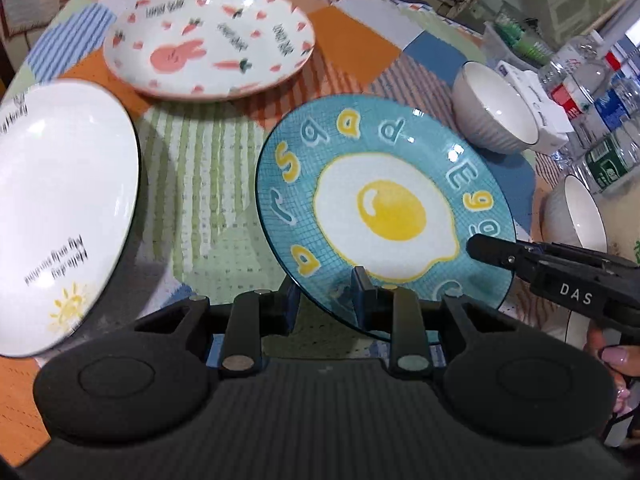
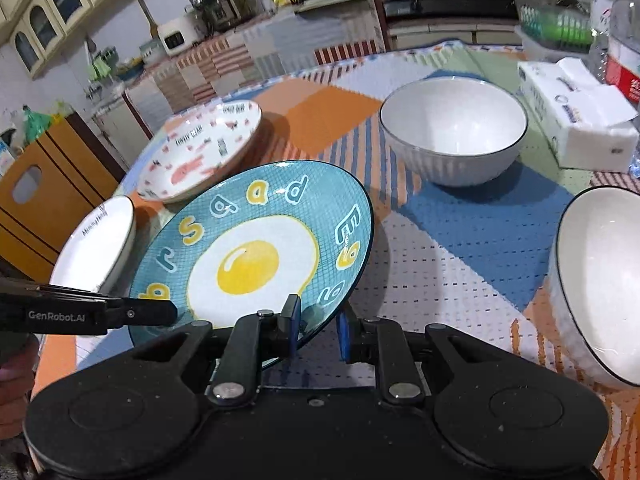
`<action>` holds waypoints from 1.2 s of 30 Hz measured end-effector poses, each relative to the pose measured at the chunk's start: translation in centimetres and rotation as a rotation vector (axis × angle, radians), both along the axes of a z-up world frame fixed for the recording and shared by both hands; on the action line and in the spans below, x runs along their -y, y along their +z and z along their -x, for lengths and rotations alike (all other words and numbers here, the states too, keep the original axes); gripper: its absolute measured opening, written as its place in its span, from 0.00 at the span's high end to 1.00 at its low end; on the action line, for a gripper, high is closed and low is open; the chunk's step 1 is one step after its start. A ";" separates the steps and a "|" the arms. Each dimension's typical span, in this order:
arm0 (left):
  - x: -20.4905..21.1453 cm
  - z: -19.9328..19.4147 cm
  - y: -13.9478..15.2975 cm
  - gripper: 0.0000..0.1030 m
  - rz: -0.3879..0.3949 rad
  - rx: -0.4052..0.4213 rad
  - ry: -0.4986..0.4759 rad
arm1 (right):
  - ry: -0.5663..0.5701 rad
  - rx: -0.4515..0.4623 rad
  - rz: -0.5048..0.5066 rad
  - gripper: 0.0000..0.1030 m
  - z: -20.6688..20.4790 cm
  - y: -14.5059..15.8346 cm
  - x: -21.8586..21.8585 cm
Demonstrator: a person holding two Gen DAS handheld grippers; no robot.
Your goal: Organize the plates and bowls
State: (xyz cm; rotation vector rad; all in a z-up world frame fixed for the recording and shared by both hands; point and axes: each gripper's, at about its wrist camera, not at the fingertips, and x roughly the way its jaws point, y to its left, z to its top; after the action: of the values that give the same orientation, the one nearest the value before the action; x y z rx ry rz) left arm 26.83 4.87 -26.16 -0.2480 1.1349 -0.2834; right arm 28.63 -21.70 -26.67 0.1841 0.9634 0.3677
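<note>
A blue plate with a fried-egg picture [image 1: 384, 216] is held tilted above the table, and it shows in the right wrist view [image 2: 256, 256] too. My left gripper [image 1: 328, 300] is shut on its near rim. My right gripper [image 2: 318, 320] is shut on its right rim and shows from the side in the left wrist view [image 1: 484, 246]. The left gripper shows at the left of the right wrist view [image 2: 160, 312]. A white plate with a sun and writing [image 1: 60, 208] lies left. A carrot-and-rabbit plate [image 1: 208, 36] lies behind.
Two white ribbed bowls stand on the patchwork tablecloth: one at the back [image 2: 454, 132] and one close on the right [image 2: 600, 280]. A tissue pack [image 2: 576, 116] and water bottles [image 1: 592, 92] stand along the right edge. A wooden chair [image 2: 44, 192] stands at the left.
</note>
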 end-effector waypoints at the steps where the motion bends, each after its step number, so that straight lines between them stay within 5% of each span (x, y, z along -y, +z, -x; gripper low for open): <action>1: 0.0 0.0 0.0 0.75 0.002 -0.001 0.001 | 0.005 0.001 0.009 0.78 -0.1 0.0 0.0; 7: 0.1 -0.2 -0.1 0.75 -0.004 -0.044 0.017 | -0.038 -0.098 0.013 0.78 -1.0 -0.1 0.0; 13: 0.4 0.7 1.9 0.76 -0.040 -0.067 0.012 | -0.069 -0.060 0.100 0.78 -0.3 1.5 0.3; 20: 0.1 2.8 7.1 0.73 -0.080 -0.010 -0.030 | -0.032 -0.006 0.117 0.75 2.0 6.6 0.8; 24: 0.0 4.8 11.0 0.61 -0.136 0.080 -0.084 | -0.018 0.010 0.182 0.73 3.2 9.3 0.2; 28: -0.4 6.9 14.6 0.59 -0.176 0.133 -0.145 | 0.001 0.045 0.200 0.69 4.4 12.0 -0.4; 36: -2.3 10.2 18.6 0.52 -0.227 0.188 -0.221 | 0.093 0.131 0.189 0.61 7.1 16.7 -3.1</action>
State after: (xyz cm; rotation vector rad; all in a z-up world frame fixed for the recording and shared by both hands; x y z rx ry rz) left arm 16.62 7.15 -7.58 0.1046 0.9986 -0.3617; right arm 21.50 -18.62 -9.92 -0.0564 0.8729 0.3668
